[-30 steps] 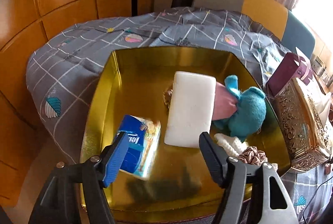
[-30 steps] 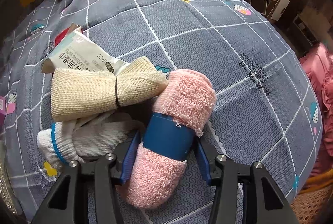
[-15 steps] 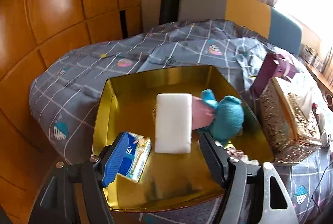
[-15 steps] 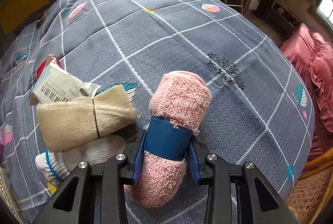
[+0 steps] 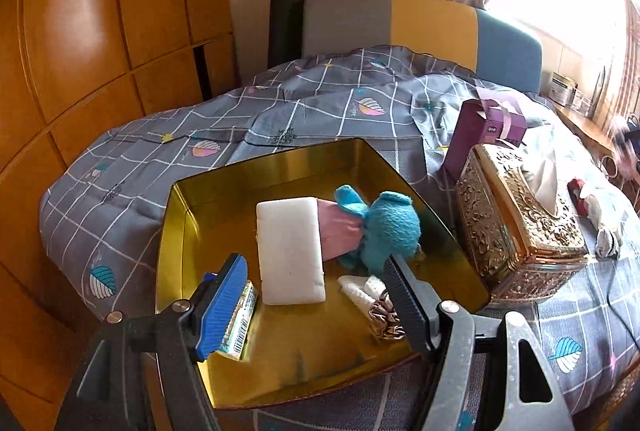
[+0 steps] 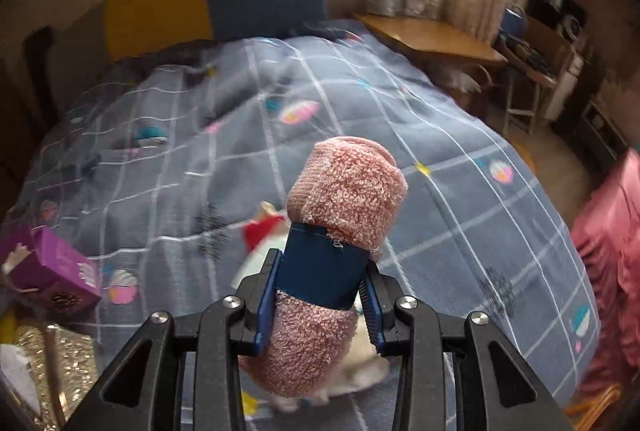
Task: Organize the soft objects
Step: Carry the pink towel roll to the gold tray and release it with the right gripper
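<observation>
Now, largest first:
Bed: the grey checked quilt (image 5: pixel 320 111) carries everything; the gold tray (image 5: pixel 180 215) sits on it below the left gripper, and an ornate gold tissue box (image 5: pixel 520 227) stands just beside the tray's right edge.
Tray contents: a white pad (image 5: pixel 290 251), a teal plush toy (image 5: pixel 384 227), a blue-labelled packet (image 5: pixel 242 315) and a small scrunchie (image 5: pixel 386 321) lie in it; open gold floor remains along the near and left sides.
Towel: the rolled pink towel (image 6: pixel 344 199) with its dark blue band is held off the quilt, its long axis running away from the camera, along the fingers.
Right gripper (image 6: pixel 320 301): clamped on the towel's blue band, 1 pad on each side.
Left gripper (image 5: pixel 316 305): jaws wide apart, nothing between them, hovering over the tray's near edge.
Key relation: the purple box (image 6: pixel 52 267) and the tissue box's corner show at the right view's lower left, so the tray probably lies to that side; the right hand alone carries the towel.
Change: 1 second earlier the towel lay on the quilt against a beige bundle and a white glove, with the jaws looser around it; now it is lifted clear, and those items are blurred beneath it. The left view now stands further back from the tray.
</observation>
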Demonstrator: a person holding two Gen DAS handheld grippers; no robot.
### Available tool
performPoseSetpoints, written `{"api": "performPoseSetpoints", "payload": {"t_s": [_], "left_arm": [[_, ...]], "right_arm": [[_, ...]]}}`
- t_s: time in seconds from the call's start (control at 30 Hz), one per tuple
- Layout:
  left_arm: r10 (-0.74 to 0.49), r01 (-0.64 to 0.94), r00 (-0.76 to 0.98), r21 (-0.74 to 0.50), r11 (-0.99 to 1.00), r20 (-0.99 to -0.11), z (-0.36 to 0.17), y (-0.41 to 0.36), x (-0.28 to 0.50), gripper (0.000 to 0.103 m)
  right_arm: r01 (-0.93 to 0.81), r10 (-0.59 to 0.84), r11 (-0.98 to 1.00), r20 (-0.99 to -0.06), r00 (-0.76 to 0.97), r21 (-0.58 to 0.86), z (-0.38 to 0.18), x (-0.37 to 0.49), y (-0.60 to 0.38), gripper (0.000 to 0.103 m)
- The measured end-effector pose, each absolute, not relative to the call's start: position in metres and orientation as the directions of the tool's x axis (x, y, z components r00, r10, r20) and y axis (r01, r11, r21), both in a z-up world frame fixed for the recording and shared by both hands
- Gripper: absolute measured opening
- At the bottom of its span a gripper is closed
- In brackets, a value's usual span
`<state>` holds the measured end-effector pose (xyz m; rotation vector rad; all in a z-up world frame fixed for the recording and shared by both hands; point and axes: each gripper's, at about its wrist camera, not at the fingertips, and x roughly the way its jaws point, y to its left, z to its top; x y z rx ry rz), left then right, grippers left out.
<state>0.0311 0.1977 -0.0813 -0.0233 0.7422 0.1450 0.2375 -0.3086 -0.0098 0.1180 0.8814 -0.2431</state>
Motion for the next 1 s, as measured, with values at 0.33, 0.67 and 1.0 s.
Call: {"api": "performPoseSetpoints", "payload": {"t_s": [0.33,0.67,1.0], "left_arm": [[0.138,-0.152,0.738,0.036,0.988,-0.661,-0.081,0.209,0.021,0.072],[0.238,-0.331,0.717,-0.02,0.943,-0.655,-0.077,0.264,0.012,0.072],[0.328,-0.448,0.677,-0.015,0.894,-0.658,-0.081,0.301,0.002,0.072]], "right_arm": [[-0.424,0.321,0.905,-0.694,0.644,0.025,0.05,0.238,-0.057,0.038],[-0.762,0.489,0.642,-0.811,0.322,0.084,-0.042,0.13,0.108,0.038],[-0.738,0.409,0.673,-0.859,0.308,0.055,-0.12,0.103,0.18,0.04]]}}
